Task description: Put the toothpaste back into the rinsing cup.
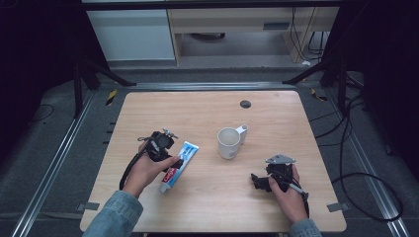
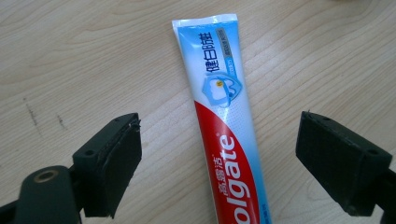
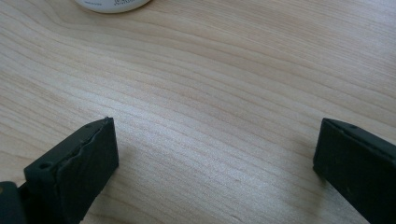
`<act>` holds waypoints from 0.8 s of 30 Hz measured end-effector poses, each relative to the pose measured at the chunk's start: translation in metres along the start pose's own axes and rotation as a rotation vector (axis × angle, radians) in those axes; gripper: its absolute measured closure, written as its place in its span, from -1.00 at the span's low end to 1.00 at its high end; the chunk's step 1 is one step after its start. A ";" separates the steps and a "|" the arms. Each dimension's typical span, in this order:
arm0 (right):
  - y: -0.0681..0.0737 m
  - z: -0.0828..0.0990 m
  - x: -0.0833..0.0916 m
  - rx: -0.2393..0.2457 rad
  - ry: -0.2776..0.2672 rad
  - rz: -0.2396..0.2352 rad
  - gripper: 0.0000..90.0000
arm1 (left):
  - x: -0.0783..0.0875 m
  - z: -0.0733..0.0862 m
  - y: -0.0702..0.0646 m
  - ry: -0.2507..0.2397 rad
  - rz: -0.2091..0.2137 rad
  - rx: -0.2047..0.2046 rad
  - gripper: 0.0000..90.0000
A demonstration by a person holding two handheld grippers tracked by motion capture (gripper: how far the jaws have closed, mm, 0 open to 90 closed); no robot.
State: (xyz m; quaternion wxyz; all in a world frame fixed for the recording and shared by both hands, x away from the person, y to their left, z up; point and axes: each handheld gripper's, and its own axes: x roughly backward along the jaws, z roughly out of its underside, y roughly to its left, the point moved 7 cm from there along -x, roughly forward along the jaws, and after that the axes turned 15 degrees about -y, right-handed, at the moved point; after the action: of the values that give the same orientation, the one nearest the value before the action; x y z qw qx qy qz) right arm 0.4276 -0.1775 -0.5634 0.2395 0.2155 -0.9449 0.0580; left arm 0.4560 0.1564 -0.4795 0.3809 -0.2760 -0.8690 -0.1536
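Observation:
A blue, red and white toothpaste tube [image 1: 180, 160] lies flat on the wooden table [image 1: 197, 108], left of centre, with its cap towards the front. My left gripper [image 1: 174, 164] hangs just over it. In the left gripper view the tube [image 2: 219, 84] runs between the two black pads [image 2: 112, 163], which stand wide on either side and do not touch it; the left gripper [image 2: 219, 158] is open. A white mug [image 1: 229, 143] stands upright near the middle. My right gripper [image 1: 257, 181] rests at the front right, open [image 3: 215, 158] over bare wood.
A small dark round hole [image 1: 245, 103] sits in the tabletop near the far edge. The mug's base [image 3: 112, 4] shows at the top edge of the right gripper view. Dark frame legs and cables surround the table.

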 end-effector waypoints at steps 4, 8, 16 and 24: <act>0.000 0.000 0.000 0.000 0.000 0.000 -0.99 | -0.007 -0.002 -0.004 0.017 0.008 -0.012 -0.71; 0.000 0.000 0.000 -0.002 0.000 0.000 -0.99 | -0.013 -0.001 -0.001 0.050 0.004 -0.001 -0.74; 0.000 0.000 0.000 -0.001 0.000 0.000 -0.99 | -0.020 -0.007 -0.003 0.098 0.005 -0.017 -0.70; 0.001 0.000 0.000 -0.011 0.003 -0.003 -0.99 | -0.027 -0.016 -0.004 0.134 0.015 -0.032 -0.52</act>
State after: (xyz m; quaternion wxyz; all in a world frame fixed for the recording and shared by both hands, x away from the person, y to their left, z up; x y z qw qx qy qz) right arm 0.4269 -0.1769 -0.5631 0.2424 0.2154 -0.9445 0.0527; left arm 0.4774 0.1356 -0.4890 0.4349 -0.2776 -0.8369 -0.1829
